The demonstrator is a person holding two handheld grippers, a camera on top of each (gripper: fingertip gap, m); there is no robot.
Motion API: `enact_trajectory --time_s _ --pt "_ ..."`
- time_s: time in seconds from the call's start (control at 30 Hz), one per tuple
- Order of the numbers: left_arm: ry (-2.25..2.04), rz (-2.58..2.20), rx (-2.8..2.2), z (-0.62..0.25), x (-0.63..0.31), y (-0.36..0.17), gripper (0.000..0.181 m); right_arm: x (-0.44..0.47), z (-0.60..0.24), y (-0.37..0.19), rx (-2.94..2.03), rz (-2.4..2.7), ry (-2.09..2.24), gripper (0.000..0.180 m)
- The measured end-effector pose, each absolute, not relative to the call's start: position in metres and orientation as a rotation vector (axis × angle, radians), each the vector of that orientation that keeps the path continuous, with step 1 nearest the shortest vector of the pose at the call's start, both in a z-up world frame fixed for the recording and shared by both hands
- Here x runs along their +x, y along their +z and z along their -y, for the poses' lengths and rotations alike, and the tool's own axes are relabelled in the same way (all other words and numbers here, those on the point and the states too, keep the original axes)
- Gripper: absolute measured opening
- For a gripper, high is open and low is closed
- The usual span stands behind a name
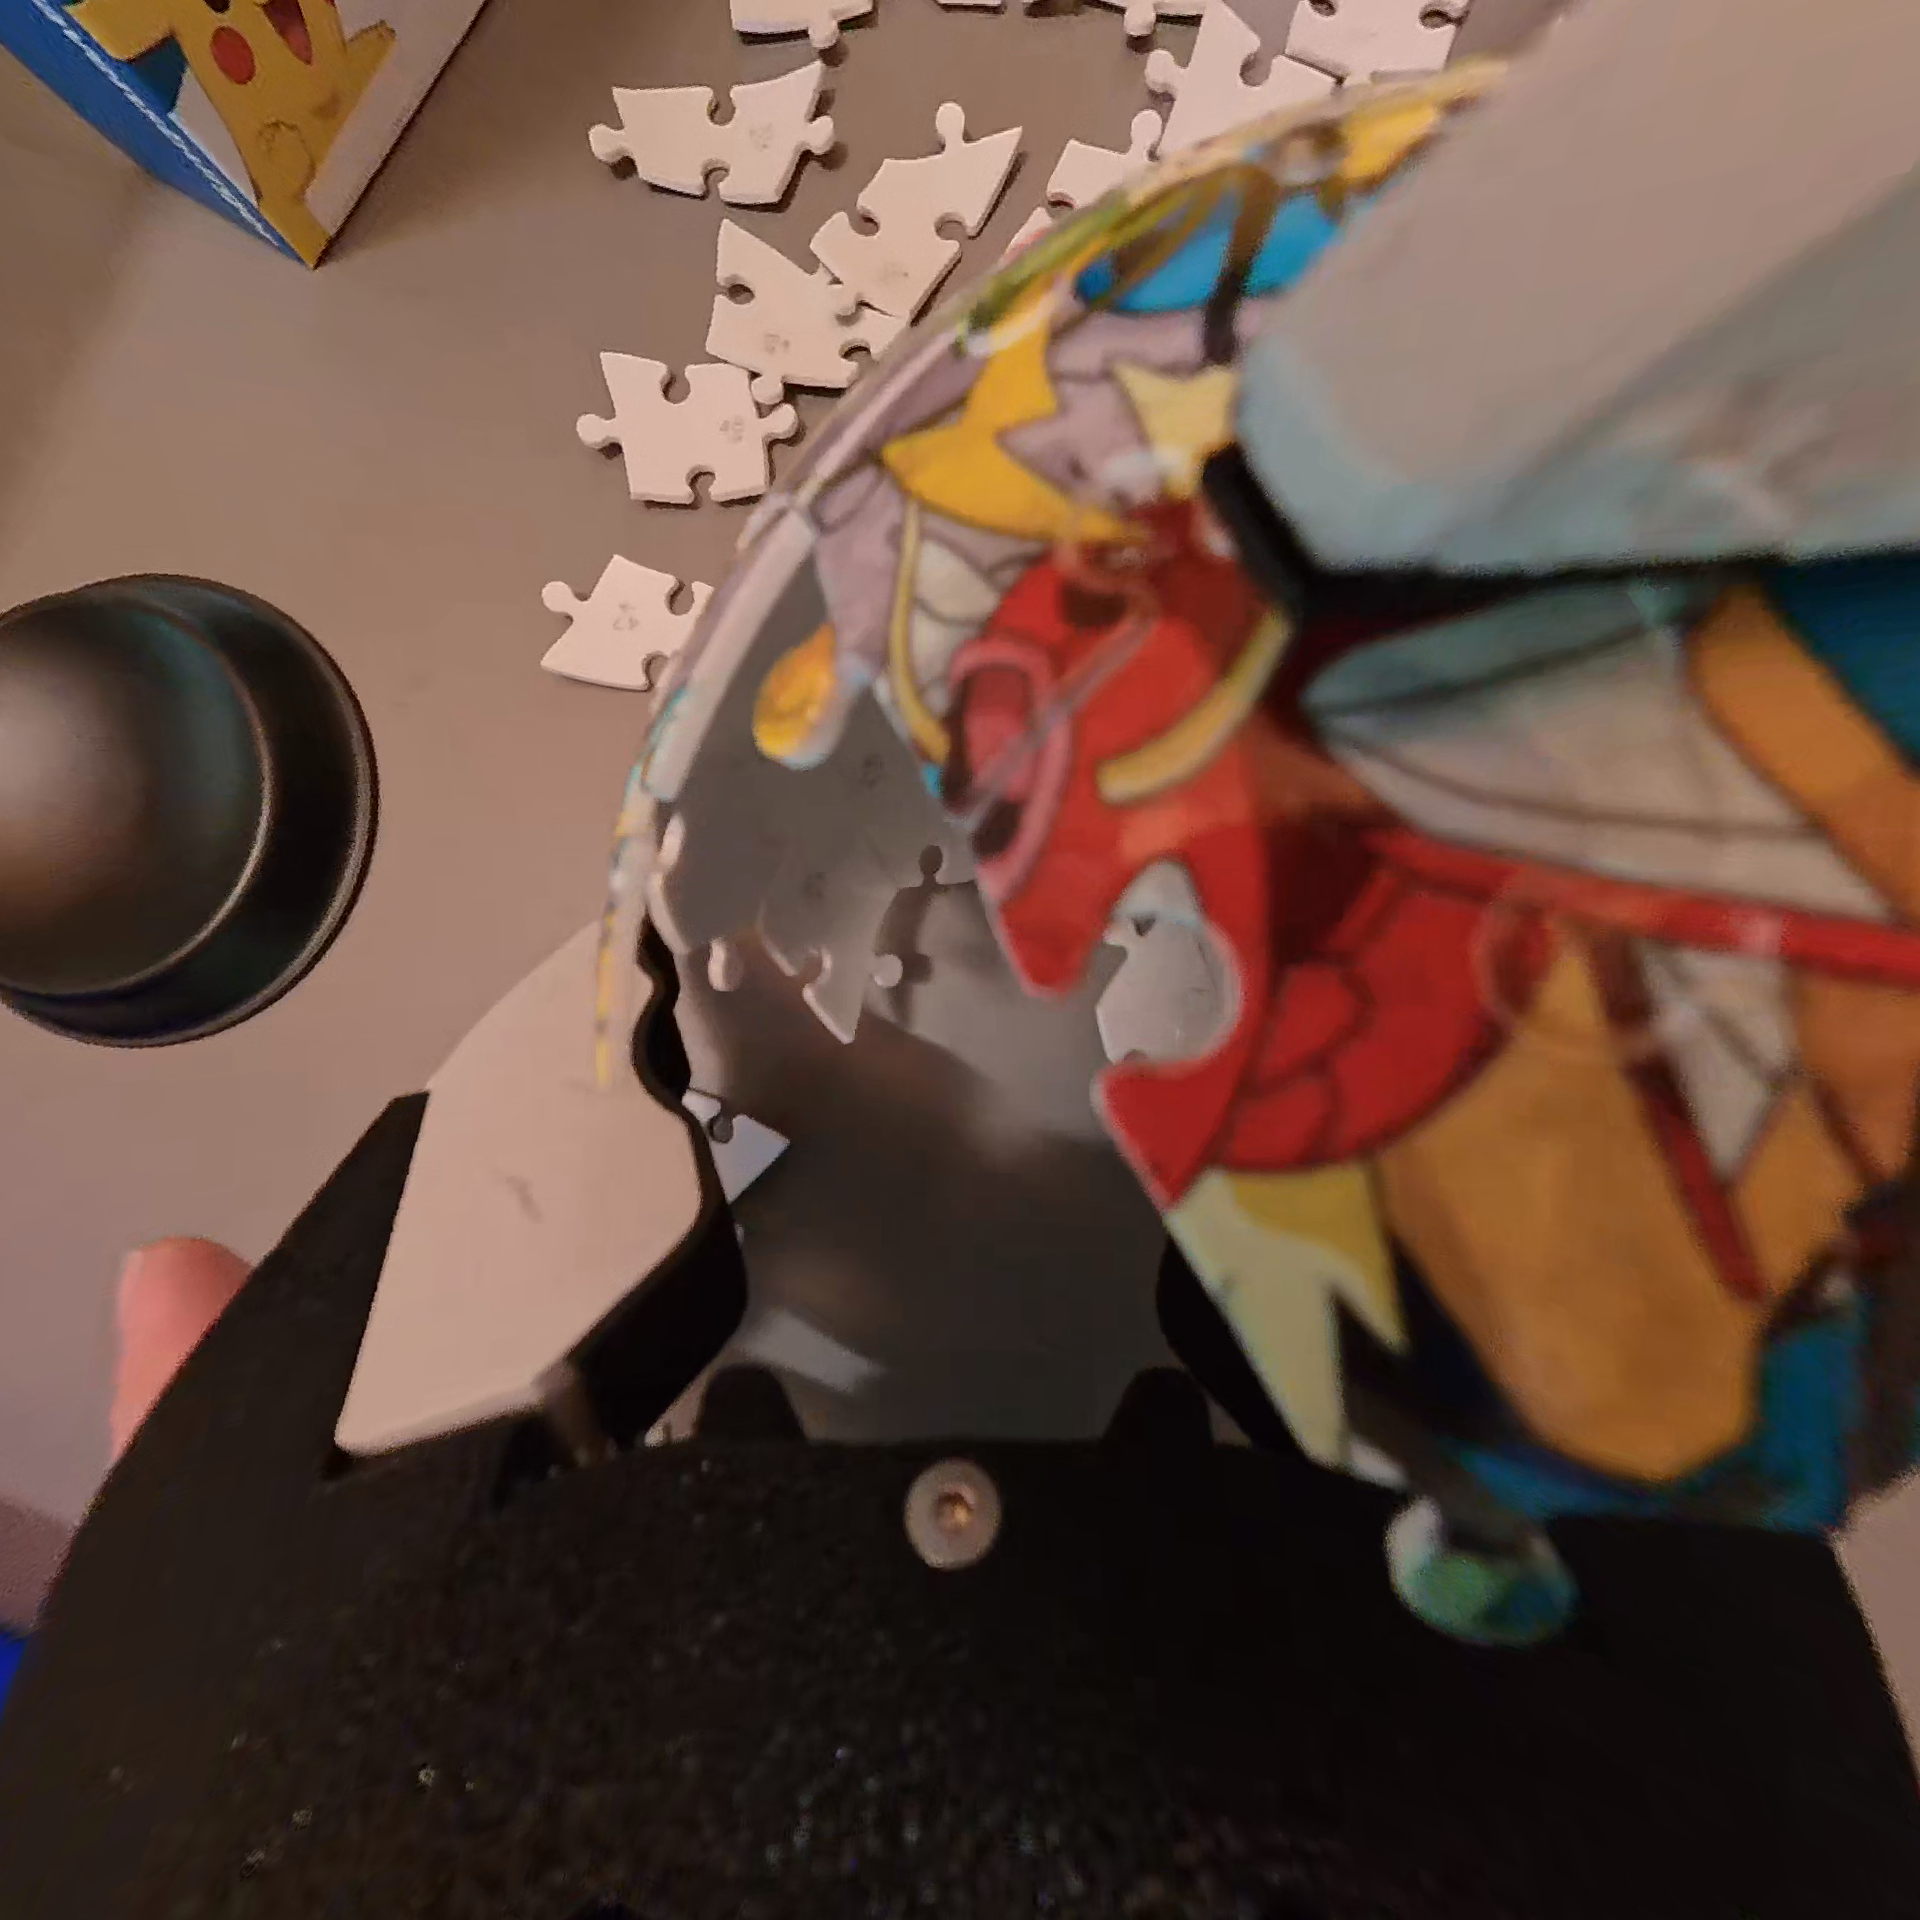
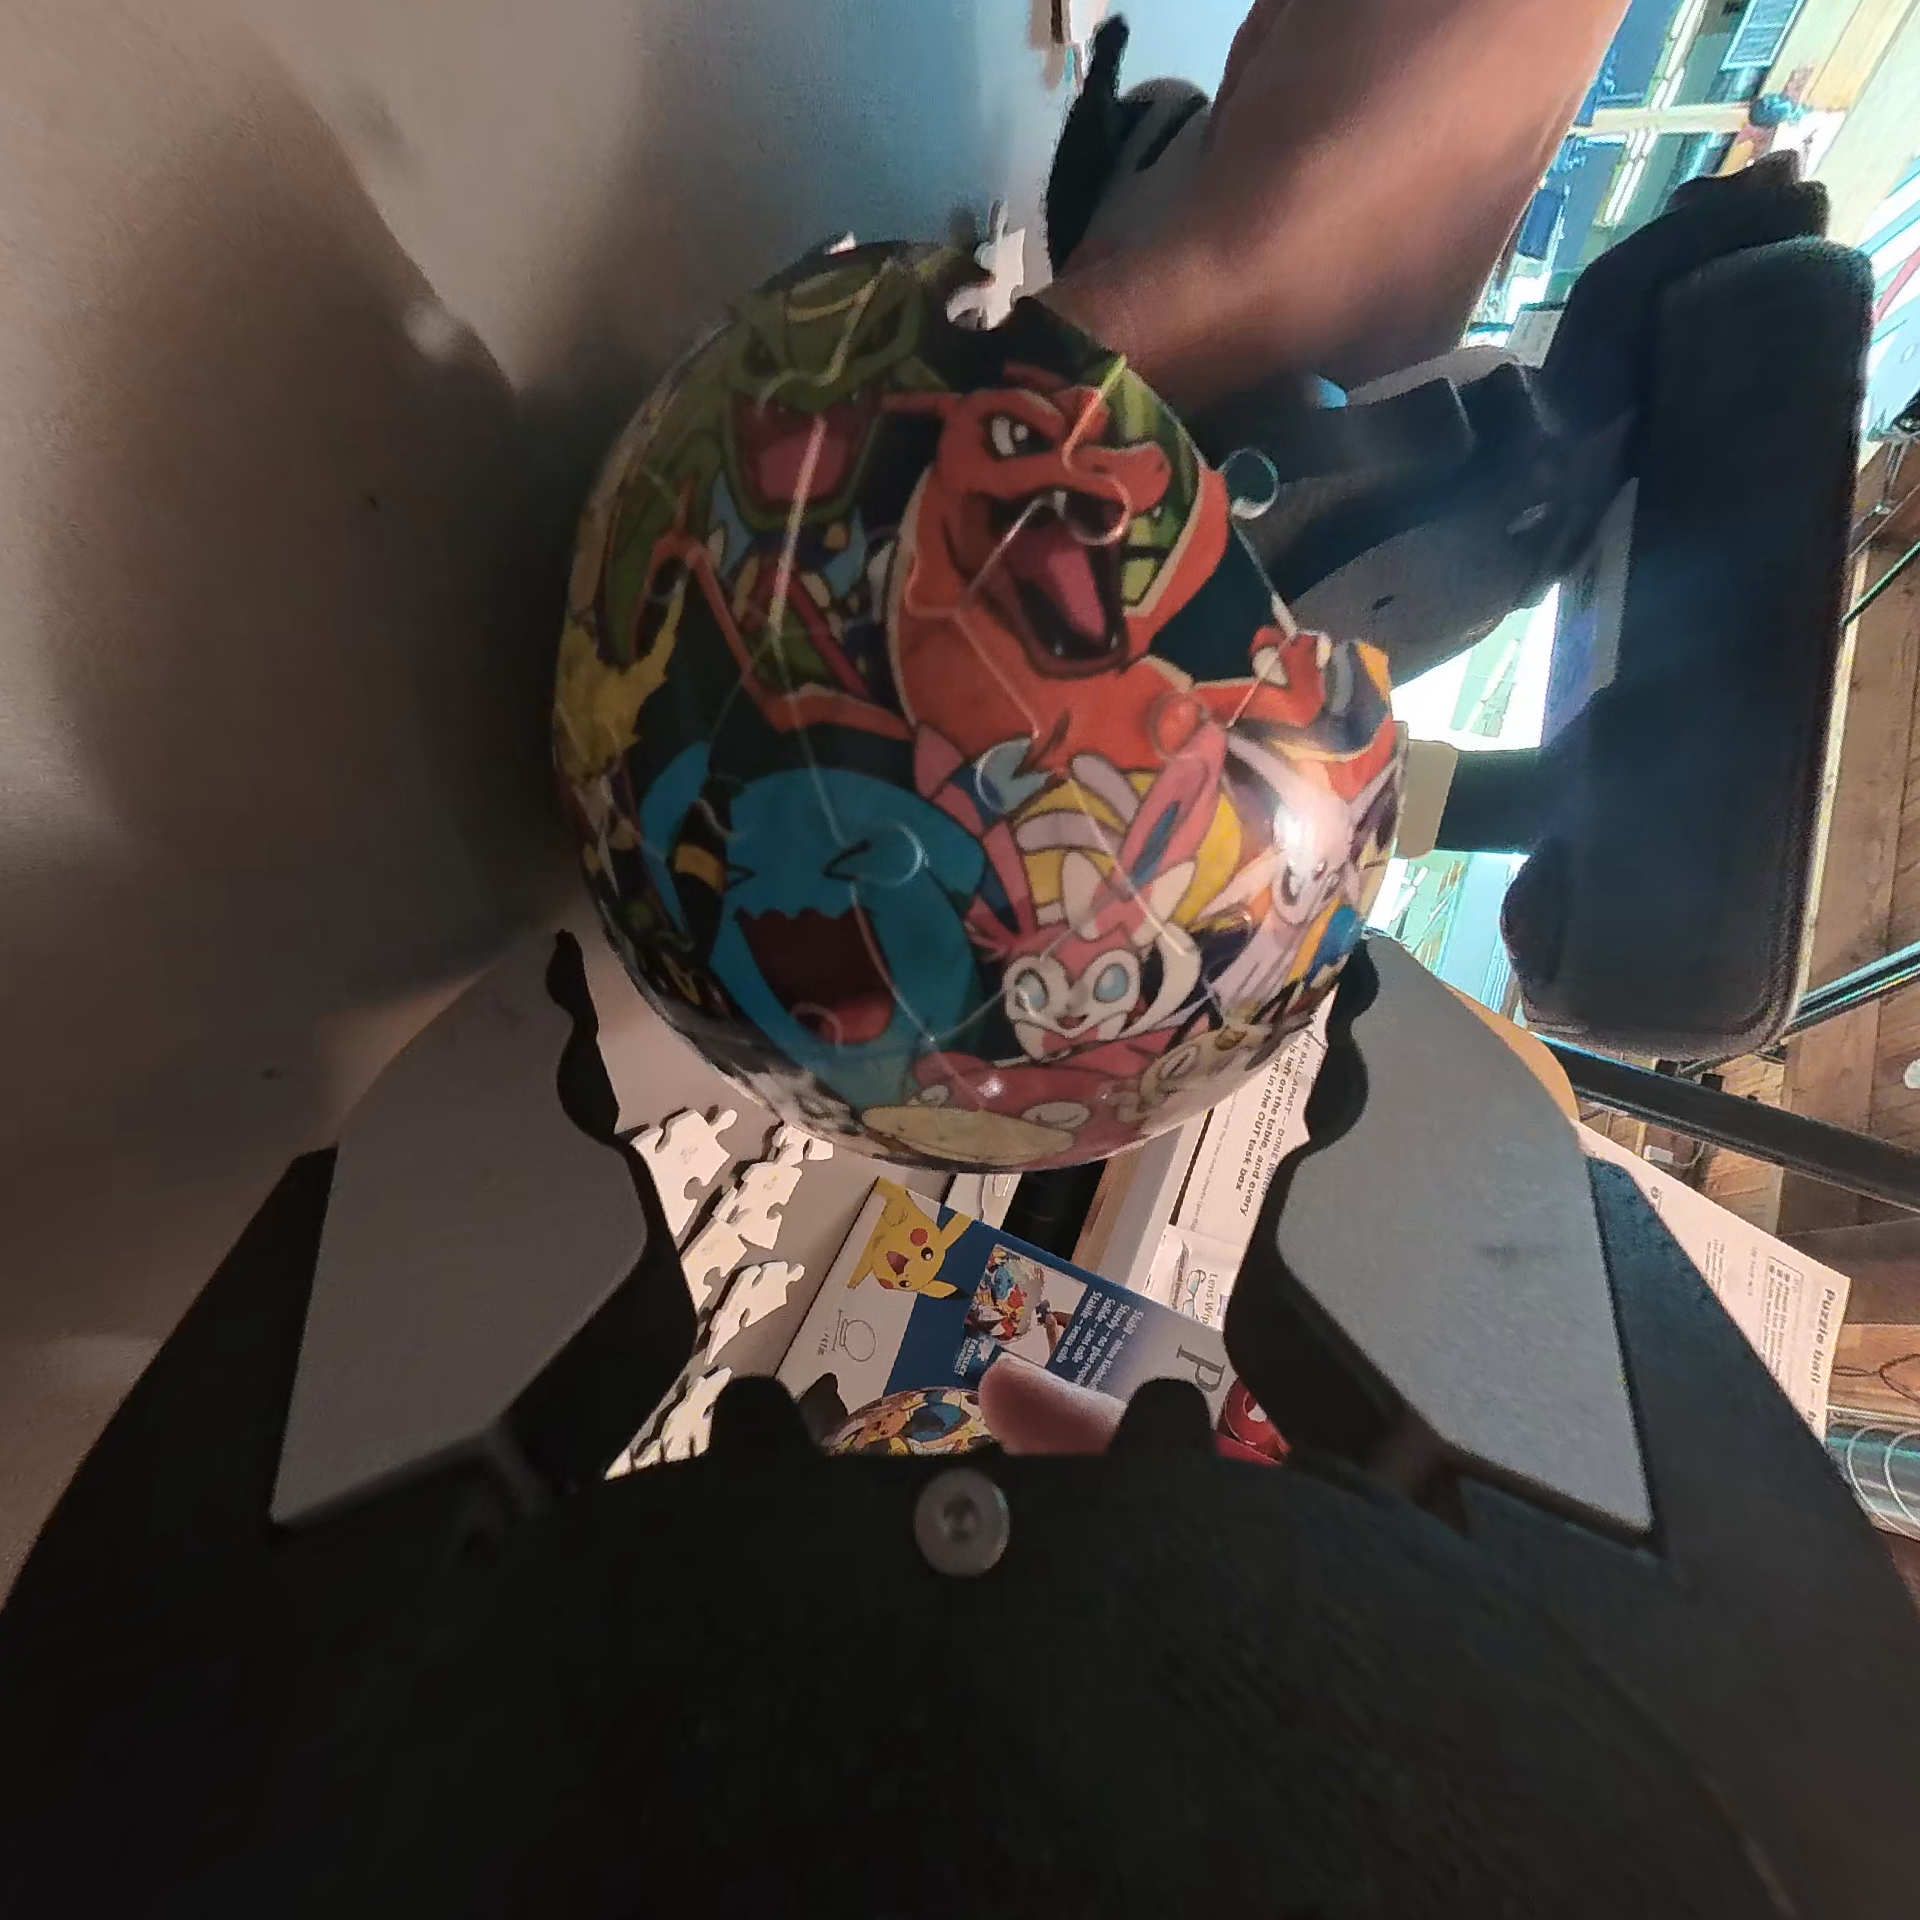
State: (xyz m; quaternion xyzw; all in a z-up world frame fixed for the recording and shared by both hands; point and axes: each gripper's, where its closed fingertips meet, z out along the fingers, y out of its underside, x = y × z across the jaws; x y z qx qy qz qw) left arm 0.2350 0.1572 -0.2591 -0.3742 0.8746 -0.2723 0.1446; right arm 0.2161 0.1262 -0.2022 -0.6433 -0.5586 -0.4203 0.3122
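Note:
A colourful cartoon-printed puzzle ball [image 2: 935, 707] sits between the fingertips of my right gripper [image 2: 966, 1039], which is shut on its lower part. In the left wrist view the ball [image 1: 1195, 831] is very close and has a gap in its shell that shows the grey inside. My left gripper [image 1: 914, 1039] is at that gap with its jaws apart. Its left finger [image 1: 540, 1195] lies outside the shell's rim and its right finger is hidden behind the shell. The right gripper's grey pads [image 1: 1558, 260] press on the ball. A white piece [image 2: 997, 260] sticks up at the ball's top.
Several loose white puzzle pieces [image 1: 727, 416] lie face down on the grey table. A blue and yellow box [image 1: 239, 104] stands at the far left, and a black round stand [image 1: 156, 810] sits at the left. The box [image 2: 987, 1288], paper sheets [image 2: 1766, 1299] and a black chair [image 2: 1714, 623] show past the ball.

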Motion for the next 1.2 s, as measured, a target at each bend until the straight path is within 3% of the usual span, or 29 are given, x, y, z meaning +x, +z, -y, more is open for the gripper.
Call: enact_trajectory --time_s 0.03,1.2 --pt "-0.786 -2.524 -1.079 -0.157 0.234 -0.259 0.1 0.216 -0.127 -0.202 -1.697 1.475 -1.109 0.131" --pt "-0.743 -2.485 -1.042 -0.155 0.236 -0.256 0.106 0.219 -0.134 -0.203 -1.72 1.436 -1.112 0.133"
